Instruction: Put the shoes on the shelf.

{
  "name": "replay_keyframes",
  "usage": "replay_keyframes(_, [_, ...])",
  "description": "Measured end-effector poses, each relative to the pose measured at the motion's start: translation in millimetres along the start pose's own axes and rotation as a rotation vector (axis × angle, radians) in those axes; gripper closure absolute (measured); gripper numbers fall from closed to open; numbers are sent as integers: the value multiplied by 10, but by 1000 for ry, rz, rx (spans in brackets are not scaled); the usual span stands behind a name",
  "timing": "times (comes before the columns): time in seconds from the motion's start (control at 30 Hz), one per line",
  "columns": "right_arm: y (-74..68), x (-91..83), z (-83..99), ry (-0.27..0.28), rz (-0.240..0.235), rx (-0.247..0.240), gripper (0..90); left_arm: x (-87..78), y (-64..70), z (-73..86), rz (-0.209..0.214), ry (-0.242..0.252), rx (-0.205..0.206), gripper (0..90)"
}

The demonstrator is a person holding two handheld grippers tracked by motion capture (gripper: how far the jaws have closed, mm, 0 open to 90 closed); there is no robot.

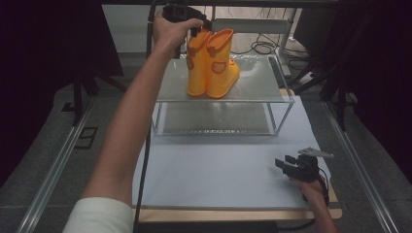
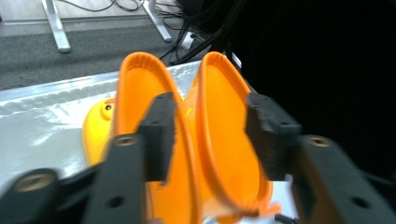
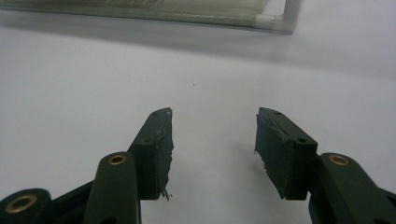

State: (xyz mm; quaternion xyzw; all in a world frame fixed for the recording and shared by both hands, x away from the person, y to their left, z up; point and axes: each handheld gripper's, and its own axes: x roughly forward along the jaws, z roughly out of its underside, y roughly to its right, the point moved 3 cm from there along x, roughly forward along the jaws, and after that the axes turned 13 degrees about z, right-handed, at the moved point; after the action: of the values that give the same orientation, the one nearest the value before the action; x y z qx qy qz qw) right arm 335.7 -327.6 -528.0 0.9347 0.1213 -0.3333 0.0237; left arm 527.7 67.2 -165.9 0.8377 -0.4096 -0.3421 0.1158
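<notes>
The 2 orange boots (image 1: 212, 65) stand upright together on the shelf (image 1: 257, 85) at 12 o'clock. The left gripper (image 1: 201, 30) straddles their adjoining cuffs, jaws spread, nothing lifted yet. The right gripper (image 1: 287, 165) rests released at 4 o'clock on the worktop (image 1: 218, 170).

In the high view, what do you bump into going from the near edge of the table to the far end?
Right gripper on the pale mat → glass shelf rack → orange boots on top → left gripper at the boot tops.
</notes>
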Motion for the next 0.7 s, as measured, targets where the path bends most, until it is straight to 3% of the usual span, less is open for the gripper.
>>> replay_keyframes(0.1, [-5,6,0,-1,3,-7,464,-179,7,104,15,6,27,768])
replay_keyframes(0.33, [-12,-5,-12,5,15,-6,464,-530,-8,425,30,-1,81,894])
replay_keyframes(0.5, [-25,3,-15,6,15,-13,463,-723,-73,641,42,-8,100,900])
replay_keyframes(0.7, [-35,12,-12,3,15,-18,463,-741,-235,891,18,-30,90,900])
